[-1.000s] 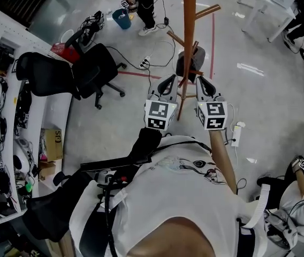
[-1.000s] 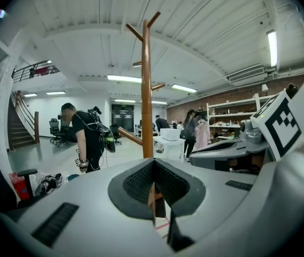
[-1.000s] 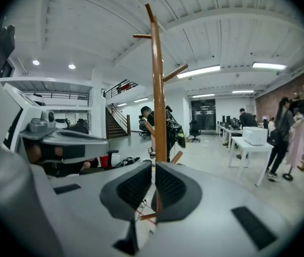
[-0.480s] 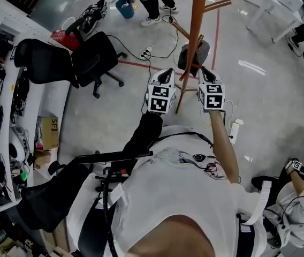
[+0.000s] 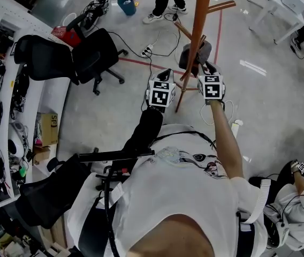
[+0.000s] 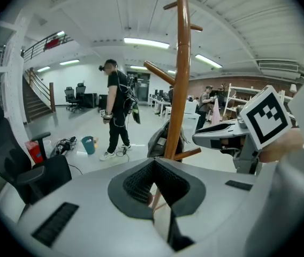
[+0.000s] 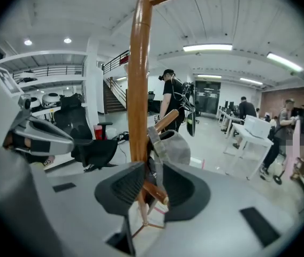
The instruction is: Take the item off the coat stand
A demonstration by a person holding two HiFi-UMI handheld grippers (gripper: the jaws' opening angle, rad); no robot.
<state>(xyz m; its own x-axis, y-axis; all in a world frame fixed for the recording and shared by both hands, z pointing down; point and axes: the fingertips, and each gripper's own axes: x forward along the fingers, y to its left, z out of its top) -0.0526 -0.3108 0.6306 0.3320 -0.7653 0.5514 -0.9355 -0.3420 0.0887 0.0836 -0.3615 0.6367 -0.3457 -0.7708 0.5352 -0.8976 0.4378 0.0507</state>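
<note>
while opening round the bag strap (image 7: pixel 155 141), right gripper (image 7: pixel 153 167); left gripper (image 6: pixel 154 162) closed; glossy grey floor (image 5: pixel 114 123)

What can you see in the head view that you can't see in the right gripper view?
Only the head view: the shelves, the cardboard box, the blue bucket and the person's white shirt. Only the right gripper view: the stairs, the ceiling lights, and a strap between the jaws of the right tool, which are opening. Both: the coat stand, the grey bag and a black chair.
</note>
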